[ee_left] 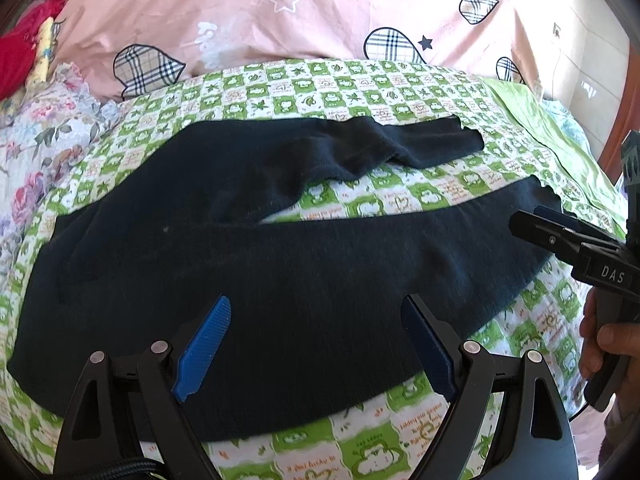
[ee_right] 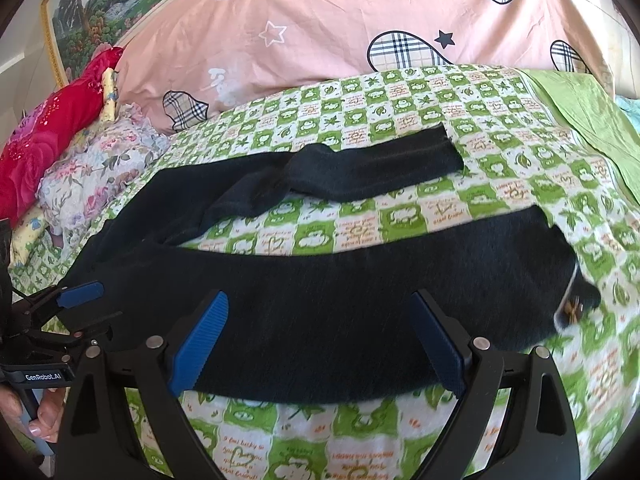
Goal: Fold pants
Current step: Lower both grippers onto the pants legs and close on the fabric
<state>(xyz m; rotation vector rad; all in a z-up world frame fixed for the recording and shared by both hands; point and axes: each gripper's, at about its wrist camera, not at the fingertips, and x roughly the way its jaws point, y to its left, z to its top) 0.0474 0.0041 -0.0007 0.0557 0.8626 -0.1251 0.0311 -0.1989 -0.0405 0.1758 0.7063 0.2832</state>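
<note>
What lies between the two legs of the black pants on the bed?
Only bare green checked sheet shows between the two legs of the black pants; nothing sits in that gap, in both wrist views.

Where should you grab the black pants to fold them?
Probably the near leg of the black pants: it lies flat and straight along the bed's front. Take its near long edge from the front, the left hand-held gripper toward the waist, the right hand-held gripper toward the cuff, then lift it over onto the far leg.
</note>
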